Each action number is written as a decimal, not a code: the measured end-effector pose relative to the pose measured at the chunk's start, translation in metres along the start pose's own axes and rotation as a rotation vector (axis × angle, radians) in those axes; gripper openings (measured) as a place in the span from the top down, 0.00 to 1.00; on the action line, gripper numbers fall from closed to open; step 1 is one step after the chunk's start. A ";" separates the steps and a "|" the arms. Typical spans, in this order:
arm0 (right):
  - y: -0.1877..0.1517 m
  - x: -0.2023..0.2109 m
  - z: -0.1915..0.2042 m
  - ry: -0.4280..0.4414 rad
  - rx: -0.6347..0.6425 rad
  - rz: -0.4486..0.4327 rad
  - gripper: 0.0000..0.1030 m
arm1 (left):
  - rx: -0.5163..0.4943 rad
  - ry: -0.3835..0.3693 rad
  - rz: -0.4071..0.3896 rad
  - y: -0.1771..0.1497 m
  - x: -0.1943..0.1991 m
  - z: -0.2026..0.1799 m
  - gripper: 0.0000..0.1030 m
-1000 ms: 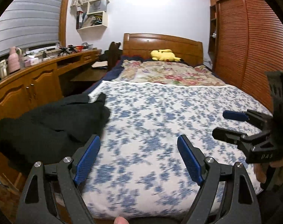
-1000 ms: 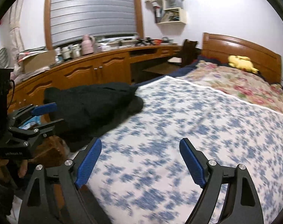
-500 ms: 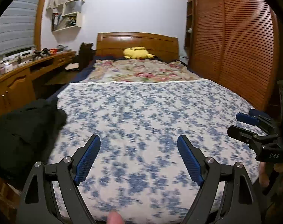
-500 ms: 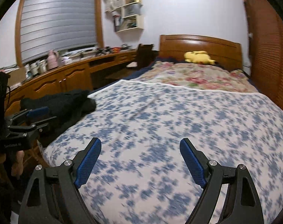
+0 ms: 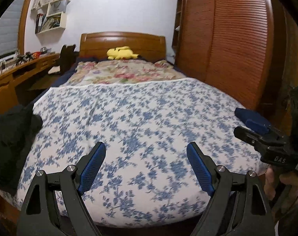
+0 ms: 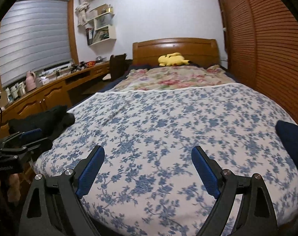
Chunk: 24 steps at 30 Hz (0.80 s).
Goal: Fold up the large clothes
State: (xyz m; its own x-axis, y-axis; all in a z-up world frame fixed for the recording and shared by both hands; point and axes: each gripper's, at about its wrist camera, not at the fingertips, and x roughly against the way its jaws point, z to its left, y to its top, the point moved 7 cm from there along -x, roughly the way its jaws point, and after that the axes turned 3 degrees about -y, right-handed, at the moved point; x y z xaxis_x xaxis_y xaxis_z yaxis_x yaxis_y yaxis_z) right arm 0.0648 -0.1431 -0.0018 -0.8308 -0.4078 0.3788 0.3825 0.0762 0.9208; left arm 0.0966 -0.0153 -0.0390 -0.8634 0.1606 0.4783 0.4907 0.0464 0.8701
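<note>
Both views have swung toward the wooden headboard (image 5: 123,39); black crumpled garment (image 6: 44,118) now lies left of blue-flowered bedspread (image 5: 139,122). Left tongs (image 5: 146,166) and right tongs (image 6: 148,169) released, empty.

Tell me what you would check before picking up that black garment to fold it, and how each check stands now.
1. Left gripper open, fingers holding nothing: ok.
2. Right gripper open, holding nothing: ok.
3. Black garment in sight at the bed's left edge: ok.
4. Grippers near the garment: not ok, both hang over the bedspread.
5. Garment spread flat: not ok, bunched.
6. Collar or sleeves found: cannot tell.
</note>
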 end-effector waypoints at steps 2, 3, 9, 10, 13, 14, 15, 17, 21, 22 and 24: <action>0.005 0.011 -0.002 -0.005 -0.010 -0.022 0.12 | -0.020 0.011 -0.025 0.010 0.009 -0.008 0.18; 0.007 0.019 -0.003 -0.010 -0.014 -0.035 0.12 | -0.027 0.013 -0.037 0.015 0.013 -0.011 0.18; 0.023 0.064 -0.005 -0.020 -0.032 -0.109 0.12 | -0.066 0.053 -0.111 0.034 0.039 -0.022 0.18; 0.025 0.070 -0.006 -0.026 -0.034 -0.118 0.12 | -0.070 0.054 -0.119 0.036 0.042 -0.023 0.18; 0.026 0.086 -0.007 -0.039 -0.035 -0.142 0.12 | -0.071 0.059 -0.144 0.040 0.052 -0.025 0.18; 0.028 0.092 -0.007 -0.045 -0.035 -0.150 0.12 | -0.068 0.059 -0.151 0.041 0.055 -0.024 0.18; 0.023 0.098 -0.007 -0.049 -0.033 -0.155 0.12 | -0.064 0.058 -0.159 0.042 0.058 -0.024 0.18; 0.018 0.102 -0.005 -0.053 -0.028 -0.161 0.12 | -0.056 0.055 -0.169 0.043 0.062 -0.022 0.18; 0.014 0.101 0.003 -0.055 -0.017 -0.166 0.12 | -0.048 0.057 -0.179 0.043 0.066 -0.018 0.18; 0.013 0.090 0.000 -0.053 -0.018 -0.165 0.12 | -0.047 0.059 -0.180 0.043 0.065 -0.018 0.18; 0.013 0.080 0.000 -0.049 -0.020 -0.161 0.12 | -0.046 0.059 -0.179 0.043 0.064 -0.016 0.18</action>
State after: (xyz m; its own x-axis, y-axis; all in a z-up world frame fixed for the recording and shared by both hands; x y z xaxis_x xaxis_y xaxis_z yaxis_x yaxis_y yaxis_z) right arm 0.0034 -0.1746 0.0400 -0.9004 -0.3685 0.2311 0.2504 -0.0048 0.9681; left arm 0.0600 -0.0192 0.0308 -0.9424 0.0953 0.3205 0.3240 0.0236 0.9458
